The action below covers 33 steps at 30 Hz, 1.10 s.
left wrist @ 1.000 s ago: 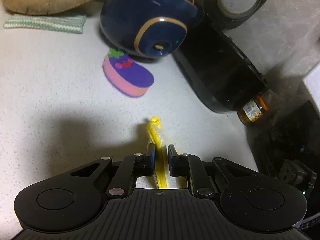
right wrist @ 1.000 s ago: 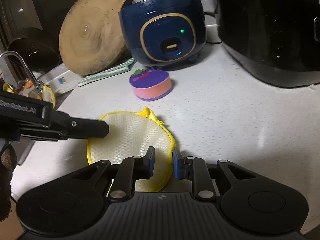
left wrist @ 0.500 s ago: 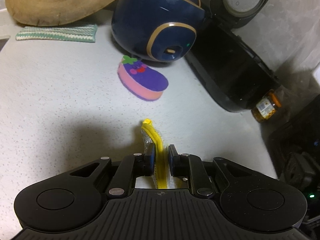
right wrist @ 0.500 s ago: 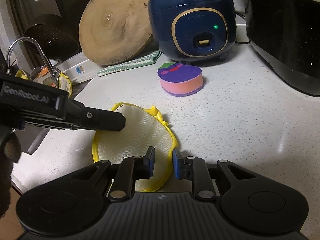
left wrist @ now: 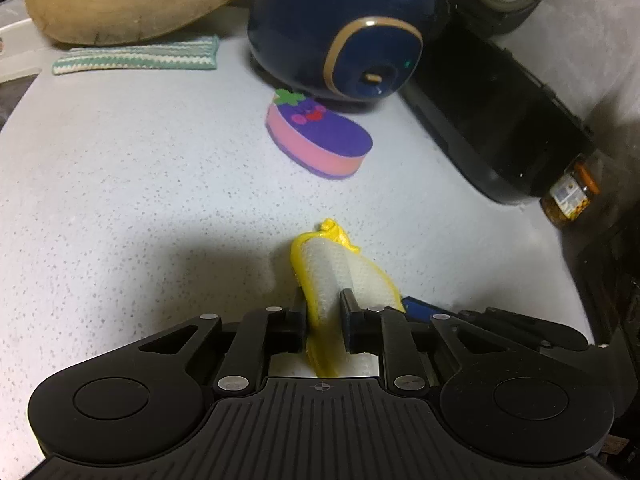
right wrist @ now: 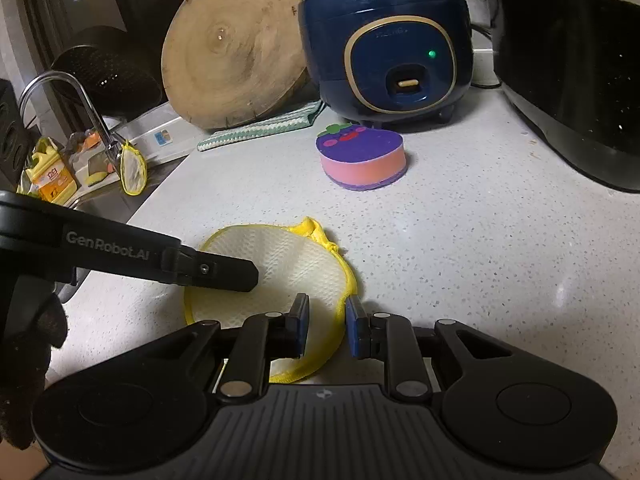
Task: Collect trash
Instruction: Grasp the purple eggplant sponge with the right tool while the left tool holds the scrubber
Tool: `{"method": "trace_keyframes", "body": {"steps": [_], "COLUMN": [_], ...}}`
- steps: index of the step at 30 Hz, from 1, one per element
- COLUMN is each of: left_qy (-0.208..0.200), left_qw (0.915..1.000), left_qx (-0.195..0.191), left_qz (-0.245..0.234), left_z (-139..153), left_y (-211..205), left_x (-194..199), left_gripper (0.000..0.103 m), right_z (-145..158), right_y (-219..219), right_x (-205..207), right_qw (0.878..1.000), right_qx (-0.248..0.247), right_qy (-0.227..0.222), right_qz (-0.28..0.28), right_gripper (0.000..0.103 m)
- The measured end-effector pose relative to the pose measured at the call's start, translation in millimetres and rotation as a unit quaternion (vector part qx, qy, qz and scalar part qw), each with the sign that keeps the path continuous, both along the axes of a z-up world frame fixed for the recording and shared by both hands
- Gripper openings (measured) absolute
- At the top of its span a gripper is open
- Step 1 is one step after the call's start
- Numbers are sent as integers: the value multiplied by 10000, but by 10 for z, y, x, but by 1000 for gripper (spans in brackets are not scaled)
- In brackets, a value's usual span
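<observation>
The yellow mesh bag [right wrist: 276, 280] lies near the front edge of the table [right wrist: 480, 260]. The left gripper [left wrist: 324, 312] has its fingers clamped on the bag's rim. The right gripper [right wrist: 327, 320] has its fingers apart around the other rim. Close them gently, then pull the mouth wide.

A pale grey speckled stone worktop [right wrist: 460, 240] runs back to a dim grey wall [left wrist: 580, 32]. At its left edge, a curved chrome tap [right wrist: 68, 92] rises over a sink.
</observation>
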State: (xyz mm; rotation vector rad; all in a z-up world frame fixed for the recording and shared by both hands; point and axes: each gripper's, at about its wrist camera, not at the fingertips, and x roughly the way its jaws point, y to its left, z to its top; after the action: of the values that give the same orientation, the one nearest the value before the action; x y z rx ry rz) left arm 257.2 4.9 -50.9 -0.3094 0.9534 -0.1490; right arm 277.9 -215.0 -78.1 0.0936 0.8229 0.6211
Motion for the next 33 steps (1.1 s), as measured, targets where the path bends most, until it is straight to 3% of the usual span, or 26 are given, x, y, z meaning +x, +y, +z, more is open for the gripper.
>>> {"method": "trace_keyframes", "body": {"steps": [8, 10, 12, 14, 22, 26, 33], "left_qy": [-247, -315, -372, -409, -529, -491, -427], "left_qw": [9983, 9972, 9957, 9934, 9802, 9773, 9773], "left_qx": [212, 294, 393, 500, 601, 669, 753], "left_qz": [473, 604, 748, 951, 1811, 1949, 1934], "left_z": [104, 143, 169, 185, 270, 281, 275], "left_y": [210, 275, 342, 416, 695, 736, 737], "left_x": [-197, -256, -312, -376, -673, -755, -792], "left_gripper": [18, 18, 18, 18, 18, 18, 18], "right_z": [151, 211, 258, 277, 155, 26, -6], "right_y": [115, 164, 219, 290, 721, 907, 985], "right_x": [105, 186, 303, 425, 900, 1131, 1315], "right_qw": [9986, 9972, 9957, 9940, 9754, 9646, 9581], "right_qx": [-151, -269, -385, -510, -1422, -1868, -1971], "right_qy": [-439, -652, -821, -949, -1525, -1709, -1838], "right_qz": [263, 249, 191, 186, 711, 736, 965], "right_gripper": [23, 33, 53, 58, 60, 60, 65]}}
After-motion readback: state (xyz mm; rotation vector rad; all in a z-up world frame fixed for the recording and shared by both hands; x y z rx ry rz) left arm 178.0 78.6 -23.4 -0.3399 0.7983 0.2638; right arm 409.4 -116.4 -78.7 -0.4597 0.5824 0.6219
